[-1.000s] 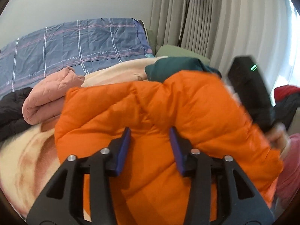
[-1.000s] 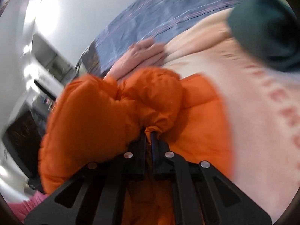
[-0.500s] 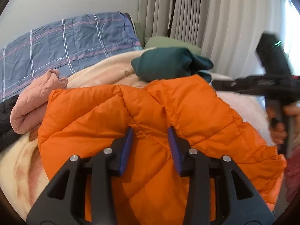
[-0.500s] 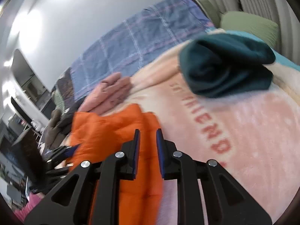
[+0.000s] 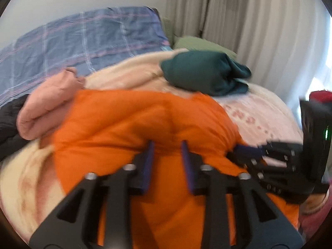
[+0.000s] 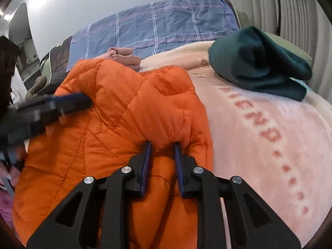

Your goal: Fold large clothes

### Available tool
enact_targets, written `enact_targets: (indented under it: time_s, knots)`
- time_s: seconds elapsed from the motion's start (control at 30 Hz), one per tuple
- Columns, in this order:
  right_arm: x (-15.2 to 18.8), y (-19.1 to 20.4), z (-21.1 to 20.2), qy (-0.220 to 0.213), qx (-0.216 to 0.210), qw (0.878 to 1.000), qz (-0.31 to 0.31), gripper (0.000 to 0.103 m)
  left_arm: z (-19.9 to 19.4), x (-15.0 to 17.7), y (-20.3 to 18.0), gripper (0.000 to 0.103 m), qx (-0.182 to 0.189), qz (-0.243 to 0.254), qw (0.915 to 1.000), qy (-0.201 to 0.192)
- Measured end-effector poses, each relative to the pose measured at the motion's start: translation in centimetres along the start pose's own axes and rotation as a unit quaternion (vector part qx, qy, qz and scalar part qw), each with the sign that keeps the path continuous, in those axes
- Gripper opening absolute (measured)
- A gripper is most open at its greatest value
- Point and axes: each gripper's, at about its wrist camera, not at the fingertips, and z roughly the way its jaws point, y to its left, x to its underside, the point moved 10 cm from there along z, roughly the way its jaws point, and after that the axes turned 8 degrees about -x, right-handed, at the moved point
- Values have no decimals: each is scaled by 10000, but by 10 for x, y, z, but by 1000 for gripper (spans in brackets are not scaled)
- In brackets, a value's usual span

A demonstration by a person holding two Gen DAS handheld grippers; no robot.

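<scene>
A puffy orange jacket (image 5: 124, 124) (image 6: 124, 103) lies bunched on a pale pink blanket (image 5: 259, 114) (image 6: 259, 166) on a bed. My left gripper (image 5: 167, 145) presses into its near middle, jaws closing, with a ridge of orange fabric squeezed between the pads. In the right wrist view the left gripper (image 6: 83, 101) comes in blurred from the left. My right gripper (image 6: 161, 145) sits at the jacket's right edge, jaws opening slightly, a puff of fabric bulging between them. In the left wrist view the right gripper (image 5: 242, 151) reaches in from the right.
A folded dark teal garment (image 5: 203, 74) (image 6: 255, 62) rests on the blanket behind the jacket. A folded pink garment (image 5: 47, 103) (image 6: 124, 56) and a black one (image 5: 8, 120) lie to the left. A blue plaid cover (image 5: 83, 41) and curtains (image 5: 249, 20) stand behind.
The right gripper let go of the jacket's bunched part, swung out over the blanket, then came back onto the jacket's right edge. The left gripper's jaws have narrowed on the fabric.
</scene>
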Motion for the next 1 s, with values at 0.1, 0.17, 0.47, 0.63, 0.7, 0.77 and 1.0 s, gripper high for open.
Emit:
enact_targets:
  time_s: [0.1,0.17,0.47,0.63,0.7,0.77,1.0]
  knots:
    - [1,2,2,19,-27,10000,-6,21,1,-13,31,10,-167,-352,9992,15]
    - [2,1,2,18,-63,10000,10,22,16,-11,50,6,-298,-397,9985,235]
    - [-1,10,15,-5,105,9999,-92,22,55,31,55,3,-736,338,9929,866]
    - [0,9,20,23,124,9999,-82,22,60,38,59,3,-533,112,9947,875]
    - [0,10,20,35,154,9998,-117,22,61,38,59,3,-488,68,9951,855]
    - [0,11,20,46,185,9997,-157,22,59,38,59,3,-501,98,9950,853]
    - [0,12,18,20,240,9995,-203,22,20,11,81,3,-97,-716,9958,566]
